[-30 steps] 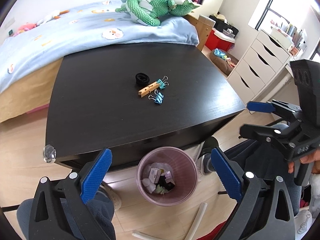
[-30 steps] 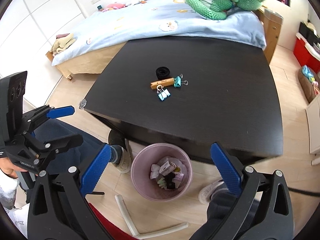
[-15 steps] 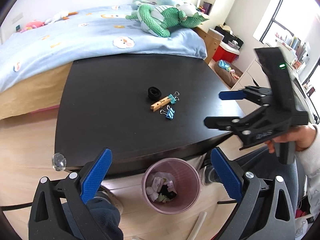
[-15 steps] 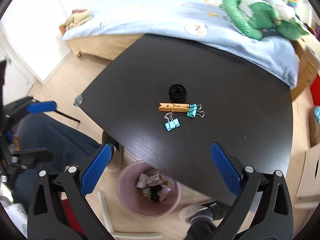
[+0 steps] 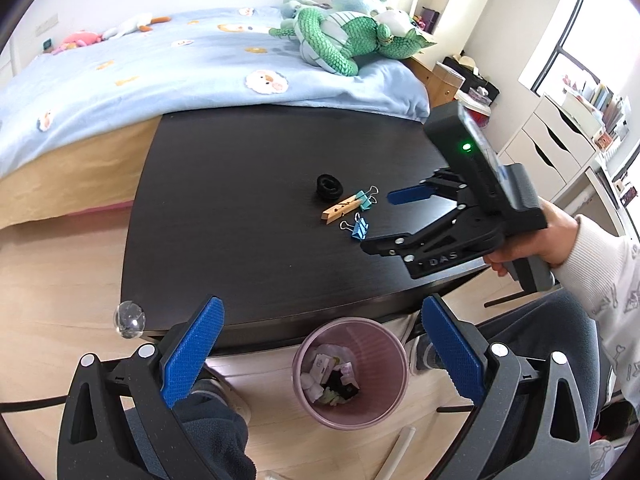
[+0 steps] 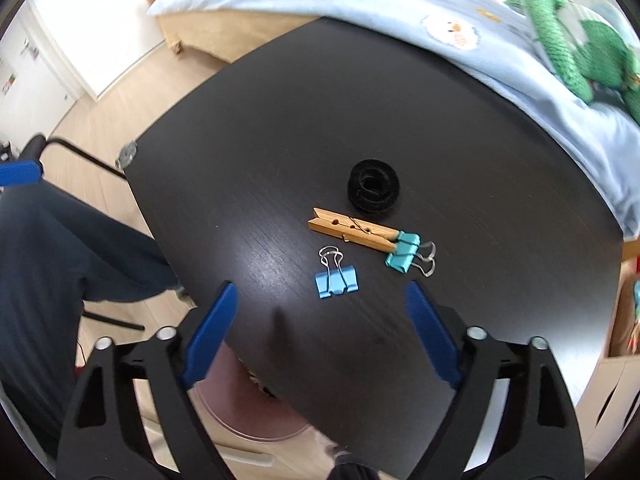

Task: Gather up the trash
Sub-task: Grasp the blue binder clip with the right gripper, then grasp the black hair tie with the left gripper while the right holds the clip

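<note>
On the black table [image 5: 240, 200] lie a black roll [image 6: 373, 185], a wooden clothespin [image 6: 352, 234], a teal binder clip [image 6: 403, 255] touching the clothespin's end, and a blue binder clip [image 6: 336, 278]. My right gripper [image 6: 321, 288] hovers over the table pointing steeply down. Its jaws are closing, and the blue clip lies just ahead of the tips, not pressed. In the left wrist view the right gripper [image 5: 380, 222] sits just right of the blue clip [image 5: 359, 227]. My left gripper [image 5: 320, 304] is open and empty above the pink bin [image 5: 352, 412].
The bin holds paper scraps and stands on the wooden floor under the table's near edge. A bed with a blue cover [image 5: 180, 64] and a green plush toy [image 5: 344, 44] borders the table's far side. White drawers [image 5: 560, 140] stand at right. The person's legs flank the bin.
The right gripper swung from beside the bin to over the table, sank towards the clips and rolled; its jaws narrowed. The left gripper shifted only slightly.
</note>
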`<state>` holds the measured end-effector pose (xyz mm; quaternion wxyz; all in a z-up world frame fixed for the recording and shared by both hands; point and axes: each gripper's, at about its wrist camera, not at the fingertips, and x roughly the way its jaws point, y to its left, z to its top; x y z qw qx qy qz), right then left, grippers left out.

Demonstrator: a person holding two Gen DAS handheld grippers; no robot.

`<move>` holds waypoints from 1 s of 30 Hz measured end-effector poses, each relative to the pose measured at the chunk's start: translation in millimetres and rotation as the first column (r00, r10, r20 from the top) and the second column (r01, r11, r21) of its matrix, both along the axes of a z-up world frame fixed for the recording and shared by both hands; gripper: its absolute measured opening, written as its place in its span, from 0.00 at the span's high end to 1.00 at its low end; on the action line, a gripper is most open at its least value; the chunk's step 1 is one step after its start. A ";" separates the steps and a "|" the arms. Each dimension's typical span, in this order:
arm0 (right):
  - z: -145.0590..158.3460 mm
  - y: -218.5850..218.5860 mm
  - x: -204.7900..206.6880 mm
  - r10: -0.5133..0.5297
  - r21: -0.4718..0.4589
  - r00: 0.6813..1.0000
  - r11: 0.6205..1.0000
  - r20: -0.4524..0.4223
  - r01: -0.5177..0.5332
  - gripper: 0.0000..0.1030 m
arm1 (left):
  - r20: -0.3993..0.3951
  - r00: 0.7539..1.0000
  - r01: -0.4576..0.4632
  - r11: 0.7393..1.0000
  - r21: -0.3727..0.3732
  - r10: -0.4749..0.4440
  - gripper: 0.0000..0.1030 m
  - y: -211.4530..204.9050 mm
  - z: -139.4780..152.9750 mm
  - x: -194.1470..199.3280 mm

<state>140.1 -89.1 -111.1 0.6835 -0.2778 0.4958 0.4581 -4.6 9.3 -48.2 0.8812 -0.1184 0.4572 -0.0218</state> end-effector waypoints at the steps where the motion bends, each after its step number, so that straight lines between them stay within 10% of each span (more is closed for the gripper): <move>1: -3.5 2.9 1.5 0.012 -0.011 1.000 1.000 -0.004 -0.012 0.27 | -0.001 1.000 -0.002 1.000 0.000 0.002 0.07 0.6 -0.4 0.1; 17: -26.9 7.8 13.4 0.043 -0.079 0.999 0.996 -0.006 -0.044 0.75 | -0.011 1.000 -0.008 1.000 -0.010 0.008 0.07 5.4 -2.6 0.2; 30: -3.8 -14.1 12.9 -0.064 -0.024 0.998 0.998 0.002 0.064 0.75 | 0.004 1.000 0.014 1.000 0.001 -0.014 0.07 2.1 -1.0 15.6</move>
